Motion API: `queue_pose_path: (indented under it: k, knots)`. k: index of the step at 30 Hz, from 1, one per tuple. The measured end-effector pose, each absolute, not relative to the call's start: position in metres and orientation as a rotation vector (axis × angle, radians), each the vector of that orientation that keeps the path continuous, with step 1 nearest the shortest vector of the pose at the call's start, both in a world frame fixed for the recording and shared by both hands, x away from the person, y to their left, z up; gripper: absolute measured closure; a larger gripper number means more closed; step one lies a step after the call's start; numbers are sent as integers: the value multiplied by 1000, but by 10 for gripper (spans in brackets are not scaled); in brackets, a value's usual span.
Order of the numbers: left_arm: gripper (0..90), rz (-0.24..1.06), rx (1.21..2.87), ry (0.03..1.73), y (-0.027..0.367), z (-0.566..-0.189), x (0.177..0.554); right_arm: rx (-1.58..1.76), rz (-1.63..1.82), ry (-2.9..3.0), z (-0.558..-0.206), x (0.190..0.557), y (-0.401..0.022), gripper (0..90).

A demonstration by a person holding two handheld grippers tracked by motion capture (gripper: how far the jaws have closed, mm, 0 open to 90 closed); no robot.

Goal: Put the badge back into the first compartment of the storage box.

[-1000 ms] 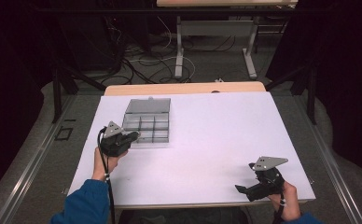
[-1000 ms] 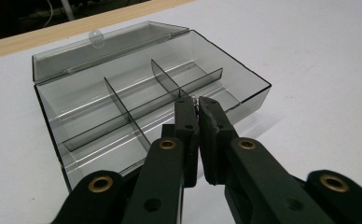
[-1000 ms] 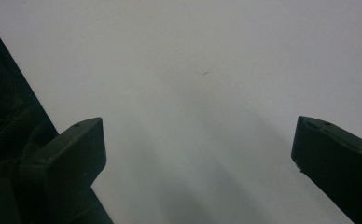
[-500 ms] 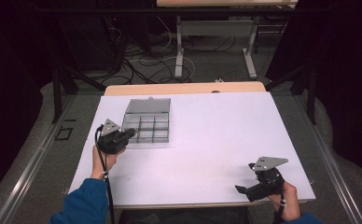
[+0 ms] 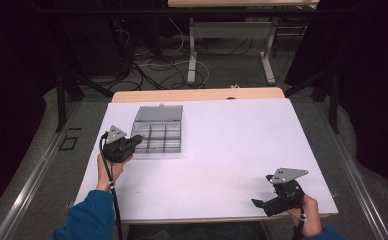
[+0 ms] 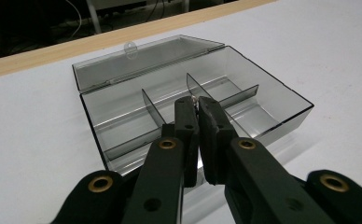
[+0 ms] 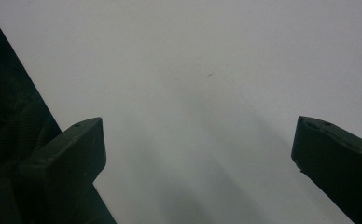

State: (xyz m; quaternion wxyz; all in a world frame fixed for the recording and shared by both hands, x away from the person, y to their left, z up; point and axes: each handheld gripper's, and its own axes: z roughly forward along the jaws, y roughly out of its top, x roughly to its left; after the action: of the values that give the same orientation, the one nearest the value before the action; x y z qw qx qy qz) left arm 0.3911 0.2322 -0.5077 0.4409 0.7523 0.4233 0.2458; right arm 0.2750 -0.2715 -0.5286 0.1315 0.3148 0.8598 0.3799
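Since the earlier frames your left gripper point(image 5: 132, 141) has eased only slightly toward the clear compartment box point(image 5: 158, 134), and your right gripper point(image 5: 269, 204) has kept its place near the front right corner of the white table point(image 5: 232, 150). Your left jaws are pressed together over the box's near compartments, and a tiny glinting thing point(image 6: 196, 99) seems pinched at their tips; it is too small to say what it is. Your right jaws stand wide apart over bare tabletop, holding nothing. The box sits at the rear left of the table, lid point(image 6: 142, 60) laid open toward the far edge, its long side running across your left gripper's line of reach. The compartments lie straight ahead of and below your left fingertips, so the left hand is much the nearer; the drop probably only needs the tips lowered between the dividers point(image 6: 152, 106).
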Motion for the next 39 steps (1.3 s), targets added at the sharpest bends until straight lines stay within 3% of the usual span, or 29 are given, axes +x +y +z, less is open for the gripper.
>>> queue_pose_path:
  k: [39]
  knots:
    - [871,611,1878,1110,240,-516,428,941,1093,2518,-530,277,-270,25]
